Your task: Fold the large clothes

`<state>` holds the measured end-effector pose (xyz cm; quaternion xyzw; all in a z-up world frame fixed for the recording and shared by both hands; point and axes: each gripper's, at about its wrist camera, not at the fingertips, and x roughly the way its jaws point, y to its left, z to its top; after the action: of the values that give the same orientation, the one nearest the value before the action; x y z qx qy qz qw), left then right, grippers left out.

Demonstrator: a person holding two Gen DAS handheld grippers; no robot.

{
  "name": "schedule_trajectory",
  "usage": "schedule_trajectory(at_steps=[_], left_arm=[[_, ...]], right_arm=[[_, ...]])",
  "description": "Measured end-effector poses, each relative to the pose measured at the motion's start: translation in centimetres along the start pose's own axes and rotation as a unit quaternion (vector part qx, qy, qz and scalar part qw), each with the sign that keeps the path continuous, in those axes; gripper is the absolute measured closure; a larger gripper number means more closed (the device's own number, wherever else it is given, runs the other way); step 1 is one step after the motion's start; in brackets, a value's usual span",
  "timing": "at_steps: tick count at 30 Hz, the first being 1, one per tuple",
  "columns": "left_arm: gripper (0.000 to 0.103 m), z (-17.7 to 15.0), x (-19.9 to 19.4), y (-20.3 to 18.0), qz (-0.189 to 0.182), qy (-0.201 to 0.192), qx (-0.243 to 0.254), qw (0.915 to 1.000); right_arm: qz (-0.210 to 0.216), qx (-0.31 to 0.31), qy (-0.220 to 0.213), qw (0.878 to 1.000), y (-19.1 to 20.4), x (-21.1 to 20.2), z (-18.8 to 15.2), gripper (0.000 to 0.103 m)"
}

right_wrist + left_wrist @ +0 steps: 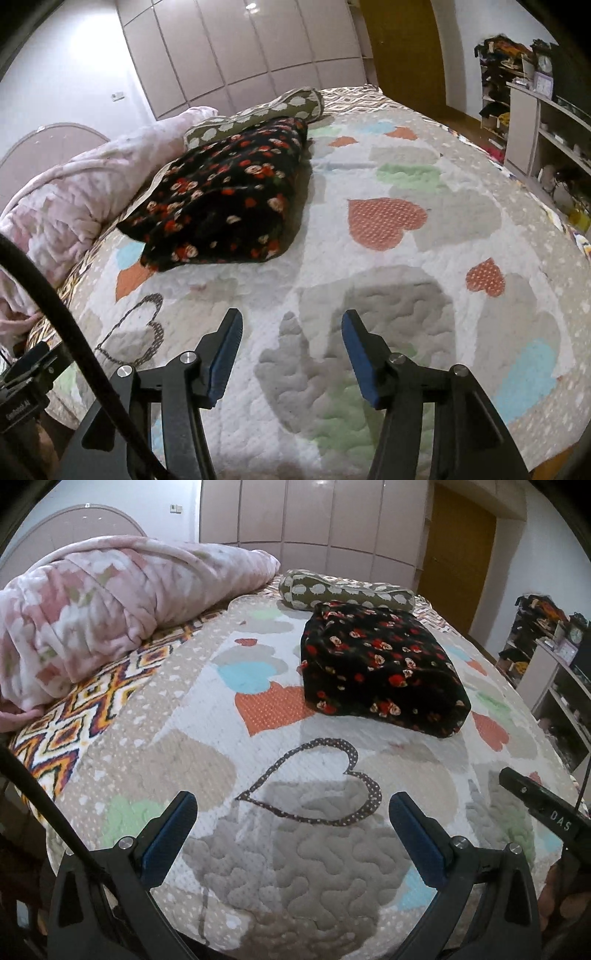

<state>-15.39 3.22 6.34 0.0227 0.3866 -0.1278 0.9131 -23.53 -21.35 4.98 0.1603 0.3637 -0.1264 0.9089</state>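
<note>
Indoor light is even and moderately bright, from overhead; a glare spot sits on the glossy wardrobe doors (251, 6) far in the scene; soft shadows fall on the quilt (317, 849) near the lenses. Both views bow strongly with black corners; detail is slightly soft.

folded garment (380, 668) on quilt (207, 709) | bolster (343, 592) behind | blanket (110, 602) left

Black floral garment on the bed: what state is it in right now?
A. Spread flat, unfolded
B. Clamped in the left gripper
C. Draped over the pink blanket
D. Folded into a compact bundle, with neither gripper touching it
D. The black floral garment lies as a folded bundle on the quilt, while the left gripper and right gripper are open and empty, short of it.
</note>
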Motion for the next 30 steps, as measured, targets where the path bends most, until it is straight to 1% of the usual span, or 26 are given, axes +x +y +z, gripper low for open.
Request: schedule_trajectory(at_steps=[5,14,24,30], left_arm=[[0.0,-0.3,0.5,0.1,0.003,0.012,-0.005,0.9999],[0.0,-0.8,1.8,0.2,0.008,0.035,-0.008,0.9993],[0.0,-0.8,1.6,0.3,0.011,0.031,-0.009,0.9994],[0.0,-0.9,1.6,0.3,0.008,0.032,-0.008,0.9994]], right_arm=[[-0.016,-0.024,-0.006,1.0,1.0,0.0,-0.4,0.04],[-0.026,-0.022,0.008,0.999,1.0,0.9,-1.2,0.039],[-0.034,-0.046,0.002,0.998,2.4,0.7,-1.7,0.037],[-0.038,-0.047,0.003,0.998,2.5,0.8,-1.8,0.037]])
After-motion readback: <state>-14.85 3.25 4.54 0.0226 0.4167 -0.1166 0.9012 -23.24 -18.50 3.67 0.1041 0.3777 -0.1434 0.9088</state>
